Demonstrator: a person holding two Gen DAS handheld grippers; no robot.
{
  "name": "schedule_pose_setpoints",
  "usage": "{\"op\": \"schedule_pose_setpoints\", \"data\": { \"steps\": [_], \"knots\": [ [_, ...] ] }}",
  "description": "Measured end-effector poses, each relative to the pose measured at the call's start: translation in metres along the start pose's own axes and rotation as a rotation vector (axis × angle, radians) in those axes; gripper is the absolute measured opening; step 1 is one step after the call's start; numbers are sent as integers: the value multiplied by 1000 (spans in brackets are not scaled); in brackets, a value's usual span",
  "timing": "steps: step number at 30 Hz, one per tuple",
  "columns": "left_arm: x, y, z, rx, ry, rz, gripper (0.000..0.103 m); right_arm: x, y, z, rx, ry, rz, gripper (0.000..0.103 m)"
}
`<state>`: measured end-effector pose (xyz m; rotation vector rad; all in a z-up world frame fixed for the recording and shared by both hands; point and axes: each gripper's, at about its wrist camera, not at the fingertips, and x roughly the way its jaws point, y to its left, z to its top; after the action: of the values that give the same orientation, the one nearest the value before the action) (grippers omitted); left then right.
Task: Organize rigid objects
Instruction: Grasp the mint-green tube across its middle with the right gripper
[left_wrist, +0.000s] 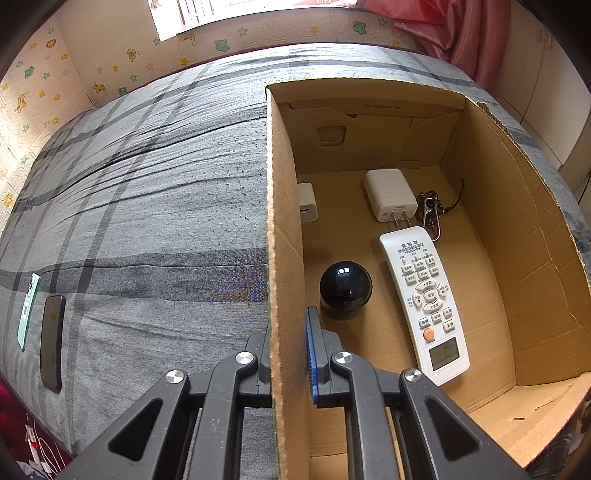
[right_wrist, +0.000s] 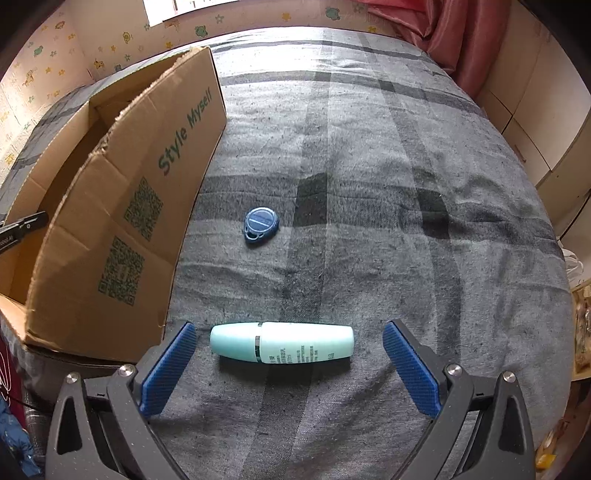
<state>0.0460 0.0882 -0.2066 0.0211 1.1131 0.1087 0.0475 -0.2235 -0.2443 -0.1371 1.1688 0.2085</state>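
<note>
Right gripper (right_wrist: 288, 365) spread wide, one pad each end of mint tube (right_wrist: 281, 342) lying on bed, ready to pinch. Blue tag (right_wrist: 260, 223) farther off. Left gripper (left_wrist: 290, 354) pinching box (left_wrist: 282, 229) wall, keeps it steady. Remote (left_wrist: 424, 302), ball (left_wrist: 345, 290), charger (left_wrist: 389, 195) inside.

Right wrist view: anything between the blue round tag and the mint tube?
Nothing. Only bare grey plaid bedcover lies between the blue tag and the mint tube, seen in the right wrist view.
</note>
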Motion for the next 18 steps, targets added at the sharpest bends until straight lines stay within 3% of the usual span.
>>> {"op": "schedule_pose_setpoints", "data": {
  "steps": [18],
  "knots": [
    [1,-1,0,0,2,5,12,37,0,-11,1,58,0,103]
  ]
}}
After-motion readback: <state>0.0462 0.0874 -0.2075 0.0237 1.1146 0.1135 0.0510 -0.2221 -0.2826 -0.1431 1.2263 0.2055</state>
